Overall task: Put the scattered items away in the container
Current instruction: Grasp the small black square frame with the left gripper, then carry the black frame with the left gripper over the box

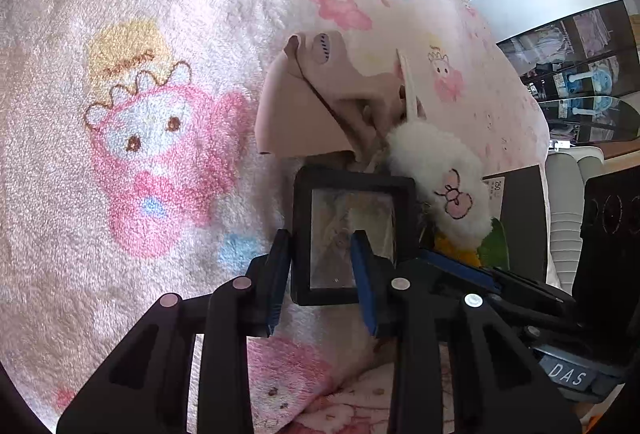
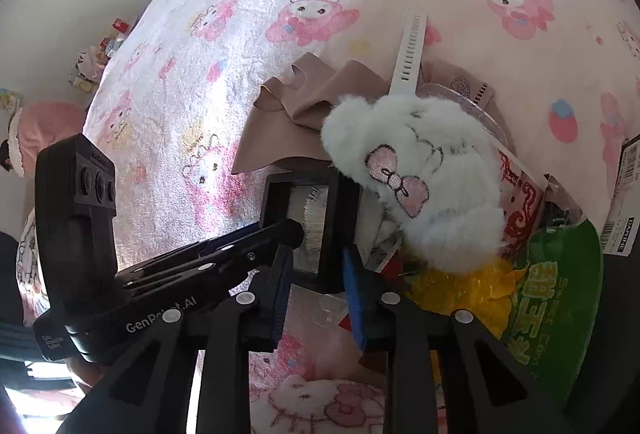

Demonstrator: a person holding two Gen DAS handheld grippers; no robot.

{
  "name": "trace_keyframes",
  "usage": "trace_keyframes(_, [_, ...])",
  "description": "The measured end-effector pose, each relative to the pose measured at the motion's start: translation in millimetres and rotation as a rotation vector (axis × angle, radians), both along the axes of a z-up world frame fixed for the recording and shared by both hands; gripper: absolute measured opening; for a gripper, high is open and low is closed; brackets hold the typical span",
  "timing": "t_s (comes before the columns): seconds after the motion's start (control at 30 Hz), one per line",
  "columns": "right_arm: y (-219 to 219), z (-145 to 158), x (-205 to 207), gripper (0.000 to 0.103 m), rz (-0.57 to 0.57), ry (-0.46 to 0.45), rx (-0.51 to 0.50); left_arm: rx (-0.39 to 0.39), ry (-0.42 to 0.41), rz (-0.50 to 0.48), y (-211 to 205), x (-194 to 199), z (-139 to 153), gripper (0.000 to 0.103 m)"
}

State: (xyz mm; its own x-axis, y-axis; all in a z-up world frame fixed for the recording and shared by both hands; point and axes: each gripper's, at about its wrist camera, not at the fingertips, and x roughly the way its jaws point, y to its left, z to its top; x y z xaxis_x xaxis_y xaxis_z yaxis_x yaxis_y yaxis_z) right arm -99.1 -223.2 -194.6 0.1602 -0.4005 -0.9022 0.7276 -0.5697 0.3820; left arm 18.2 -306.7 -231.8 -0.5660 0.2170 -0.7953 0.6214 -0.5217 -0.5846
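Gripping the black frame [image 1: 352, 234] from both sides on the pink bedspread [image 1: 160, 33]: left tool [image 1: 324, 274] clamped on one edge, right tool [image 2: 316, 286] on another. Lift level, clear of fluffy white toy [image 2: 420, 173]; container unidentifiable.

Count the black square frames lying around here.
1: the black frame sits on the pink blanket, right beside the white plush. The pile might hide others.
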Motion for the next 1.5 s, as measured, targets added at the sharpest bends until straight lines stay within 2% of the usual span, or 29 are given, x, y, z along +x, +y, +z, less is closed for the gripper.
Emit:
trace_keyframes(0.1, [20, 24, 8, 0.019, -0.025, 0.048, -0.049, -0.014, 0.050, -0.022, 15, 3, 26, 0.029])
trace_keyframes(0.27, [75, 86, 19, 0.019, -0.074, 0.135, -0.182, -0.073, 0.156, -0.111, 57, -4, 91, 0.029])
trace_keyframes(0.33, [111, 110, 21, 0.019, -0.105, 0.178, -0.223, -0.098, 0.185, -0.171, 84, -17, 115, 0.029])
trace_keyframes(0.43, [168, 129, 22, 0.019, -0.173, 0.217, -0.256, -0.119, 0.208, -0.273, 139, -46, 138, 0.029])
trace_keyframes(0.53, [229, 138, 10, 0.019, -0.238, 0.239, -0.259, -0.118, 0.208, -0.381, 197, -69, 146, 0.029])
trace_keyframes(0.67, [300, 127, -19, 0.019, -0.337, 0.252, -0.235, -0.144, 0.161, -0.503, 264, -119, 139, 0.029])
trace_keyframes(0.77, [325, 106, -40, 0.019, -0.360, 0.243, -0.210, -0.168, 0.086, -0.560, 297, -149, 120, 0.029])
trace_keyframes(0.93, [358, 63, -67, 0.019, -0.435, 0.123, -0.270, -0.179, -0.015, -0.589, 320, -174, 99, 0.029])
trace_keyframes(1.13, [365, 44, -68, 0.021, -0.439, 0.107, -0.230, -0.215, -0.081, -0.616, 340, -180, 83, 0.029])
trace_keyframes(1.2, [364, 34, -73, 0.021, -0.471, 0.061, -0.234, -0.243, -0.097, -0.597, 340, -176, 81, 0.029])
trace_keyframes(1.27, [362, 25, -77, 0.021, -0.483, 0.008, -0.250, -0.267, -0.105, -0.577, 336, -171, 82, 0.029])
trace_keyframes(1.43, [344, 24, -74, 0.021, -0.437, -0.007, -0.263, -0.353, -0.127, -0.551, 323, -161, 95, 0.032])
trace_keyframes(1.5, [335, 23, -75, 0.021, -0.423, -0.033, -0.289, -0.336, -0.147, -0.533, 310, -156, 94, 0.033])
